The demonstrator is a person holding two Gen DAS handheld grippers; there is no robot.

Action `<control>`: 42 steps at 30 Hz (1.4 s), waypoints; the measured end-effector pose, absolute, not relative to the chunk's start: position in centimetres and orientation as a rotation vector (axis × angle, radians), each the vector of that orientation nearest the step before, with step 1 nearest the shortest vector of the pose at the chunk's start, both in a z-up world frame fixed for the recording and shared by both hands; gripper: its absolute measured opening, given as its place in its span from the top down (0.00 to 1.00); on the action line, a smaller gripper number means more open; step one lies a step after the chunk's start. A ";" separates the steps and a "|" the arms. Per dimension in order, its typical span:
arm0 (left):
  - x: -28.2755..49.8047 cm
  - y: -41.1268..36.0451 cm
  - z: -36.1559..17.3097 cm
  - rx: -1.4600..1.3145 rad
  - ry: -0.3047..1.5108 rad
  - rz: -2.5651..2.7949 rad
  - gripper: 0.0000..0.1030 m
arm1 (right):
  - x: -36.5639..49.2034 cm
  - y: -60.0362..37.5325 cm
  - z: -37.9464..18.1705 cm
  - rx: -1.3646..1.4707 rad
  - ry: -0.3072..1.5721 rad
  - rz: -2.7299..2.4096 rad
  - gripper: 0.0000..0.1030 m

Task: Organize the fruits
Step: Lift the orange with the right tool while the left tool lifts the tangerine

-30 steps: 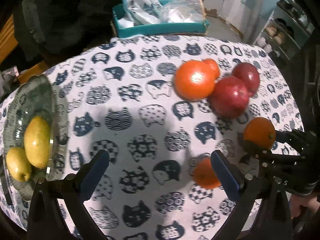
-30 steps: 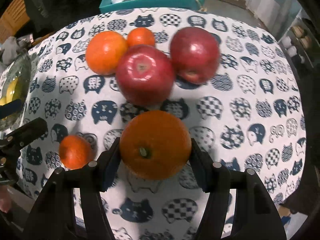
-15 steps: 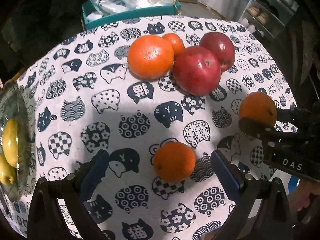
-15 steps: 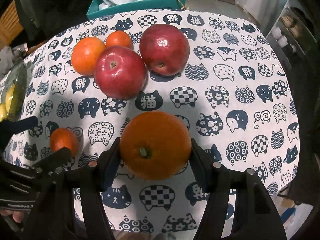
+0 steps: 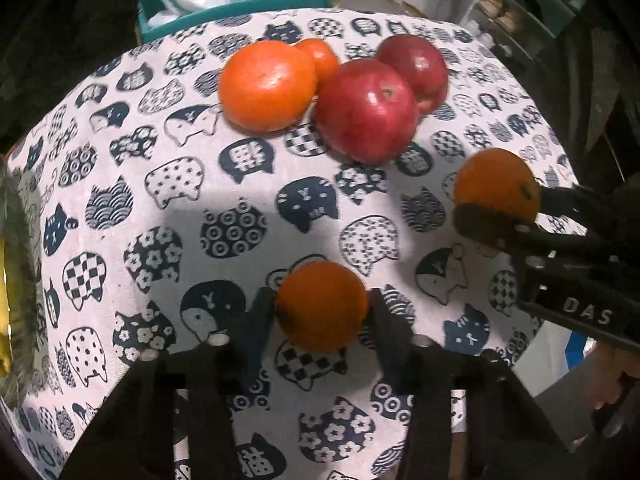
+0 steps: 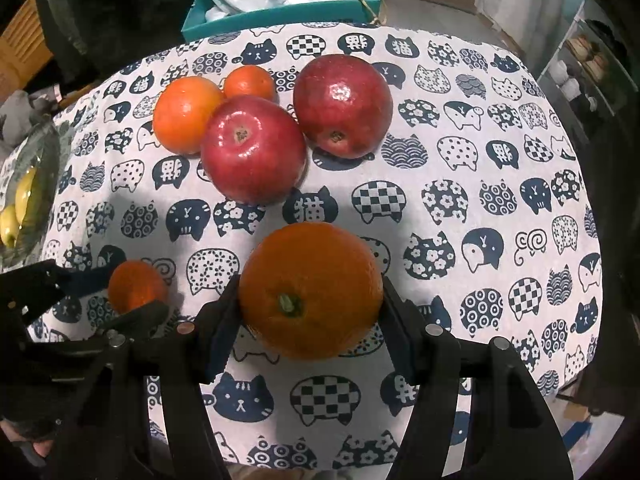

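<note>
Small tangerine [image 5: 322, 306] now clamped by left tongs [image 5: 320, 312]; right tongs [image 6: 310, 300] still grip orange [image 6: 310, 290].

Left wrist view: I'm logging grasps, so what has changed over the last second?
The left claw swung right and closed on the small tangerine. The right claw kept its orange. The apples and other fruit stayed put.

The bench [image 6: 500, 184] is being covered in white cloth printed with navy cats, checked, flowered and ringed. Deep red is being shown by two apples [image 6: 253, 148], orange by the citrus [image 6: 310, 290], teal by a tray [image 6: 280, 16], yellow by fruit [image 6: 24, 200] in a grey-green dish [image 6: 48, 148].
</note>
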State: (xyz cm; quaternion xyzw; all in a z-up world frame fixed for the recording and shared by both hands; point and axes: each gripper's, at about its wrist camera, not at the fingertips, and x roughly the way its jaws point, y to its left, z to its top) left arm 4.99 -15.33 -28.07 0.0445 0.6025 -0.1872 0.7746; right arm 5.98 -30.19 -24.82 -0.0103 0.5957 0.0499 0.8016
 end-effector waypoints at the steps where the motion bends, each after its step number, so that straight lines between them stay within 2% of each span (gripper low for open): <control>1: 4.9 -15.6 -28.1 0.107 1.299 -0.403 0.55 | 6.0 -30.1 -24.8 -0.025 1.274 0.108 0.38; 16: 5.1 -12.9 -24.3 0.044 1.185 -0.346 0.57 | 5.8 -29.1 -22.1 -0.054 1.168 0.124 0.38; 42: 3.4 -9.3 -13.0 0.003 0.884 -0.291 0.57 | 4.7 -25.3 -11.6 -0.115 0.871 0.201 0.38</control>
